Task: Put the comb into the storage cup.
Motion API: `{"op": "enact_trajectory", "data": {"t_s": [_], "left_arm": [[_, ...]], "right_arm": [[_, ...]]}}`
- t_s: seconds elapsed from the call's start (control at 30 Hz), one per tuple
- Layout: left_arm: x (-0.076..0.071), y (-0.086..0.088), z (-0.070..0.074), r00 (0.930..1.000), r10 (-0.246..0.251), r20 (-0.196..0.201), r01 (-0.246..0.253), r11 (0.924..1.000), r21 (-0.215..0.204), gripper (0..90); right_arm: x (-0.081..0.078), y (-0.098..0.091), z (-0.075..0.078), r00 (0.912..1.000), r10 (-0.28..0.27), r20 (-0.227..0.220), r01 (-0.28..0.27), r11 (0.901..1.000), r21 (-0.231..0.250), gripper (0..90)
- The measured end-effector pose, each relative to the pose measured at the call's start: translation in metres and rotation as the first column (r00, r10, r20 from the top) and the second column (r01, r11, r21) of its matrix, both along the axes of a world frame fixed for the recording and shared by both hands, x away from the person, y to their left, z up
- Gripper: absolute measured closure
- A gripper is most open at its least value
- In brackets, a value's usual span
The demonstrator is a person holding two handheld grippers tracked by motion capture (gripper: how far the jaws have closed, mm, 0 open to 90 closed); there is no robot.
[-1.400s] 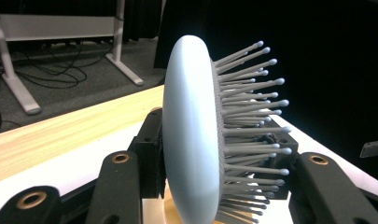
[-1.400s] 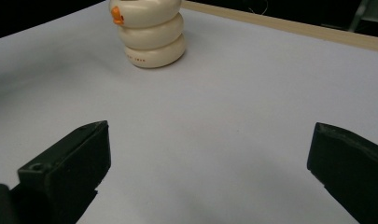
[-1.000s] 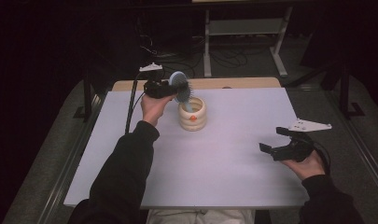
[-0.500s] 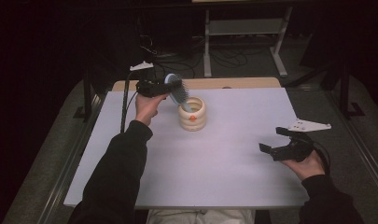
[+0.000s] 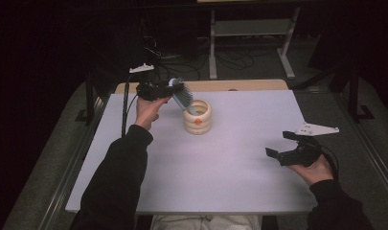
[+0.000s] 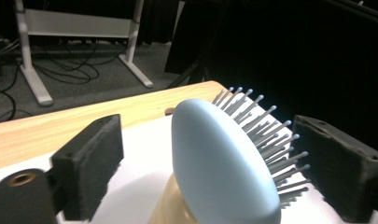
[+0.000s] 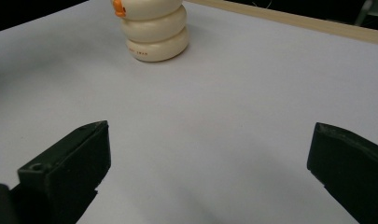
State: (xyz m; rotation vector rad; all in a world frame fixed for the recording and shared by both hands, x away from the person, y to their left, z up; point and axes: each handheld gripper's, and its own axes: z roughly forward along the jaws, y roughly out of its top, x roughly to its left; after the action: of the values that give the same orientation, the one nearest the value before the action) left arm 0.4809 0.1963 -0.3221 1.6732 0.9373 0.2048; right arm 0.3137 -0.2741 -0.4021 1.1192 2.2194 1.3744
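The table [image 5: 230,182] has a white top that covers nearly all of it; along the far edge a strip of bare pale wood [image 5: 244,85] shows. Directly on the white top stands one holder [image 5: 198,117], a cream pot shaped like three stacked rings with a small orange spot on its near side. It sits upright toward the far side, a little left of the middle, near the wood strip but not on it. In the right gripper view the holder [image 7: 154,28] casts a soft shadow on the white top.
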Motion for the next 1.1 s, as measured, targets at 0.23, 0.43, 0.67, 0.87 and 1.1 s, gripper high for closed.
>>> {"op": "enact_trajectory", "data": {"t_s": [0.23, 0.43, 0.67, 0.87, 1.1], "left_arm": [[-0.004, 0.009, 0.002, 0.9999, -0.007, -0.011, 0.007, 0.9999, 0.008, 3.0], [-0.010, 0.016, 0.006, 0.9997, -0.022, -0.009, 0.022, 0.9991, 0.036, 0.0], [-0.016, 0.025, 0.007, 0.9996, -0.029, 0.002, 0.029, 0.9980, 0.056, 0.0], [-0.021, 0.031, 0.003, 0.9995, -0.032, 0.006, 0.031, 0.9969, 0.072, 0.0], [-0.028, 0.038, 0.003, 0.9991, -0.036, 0.022, 0.034, 0.9955, 0.089, 0.0]], "right_arm": [[0.000, 0.001, -0.001, 1.0000, 0.006, 0.000, -0.006, 1.0000, 0.000, 0.0], [0.001, 0.002, -0.002, 0.9999, 0.012, -0.006, -0.012, 0.9999, -0.004, 0.0], [0.001, 0.004, -0.002, 0.9999, 0.014, -0.003, -0.014, 0.9998, -0.013, 0.0], [0.002, 0.005, -0.003, 0.9998, 0.016, -0.007, -0.016, 0.9997, -0.018, 0.0], [0.001, 0.005, -0.002, 0.9998, 0.017, -0.004, -0.017, 0.9997, -0.015, 0.0]]}}
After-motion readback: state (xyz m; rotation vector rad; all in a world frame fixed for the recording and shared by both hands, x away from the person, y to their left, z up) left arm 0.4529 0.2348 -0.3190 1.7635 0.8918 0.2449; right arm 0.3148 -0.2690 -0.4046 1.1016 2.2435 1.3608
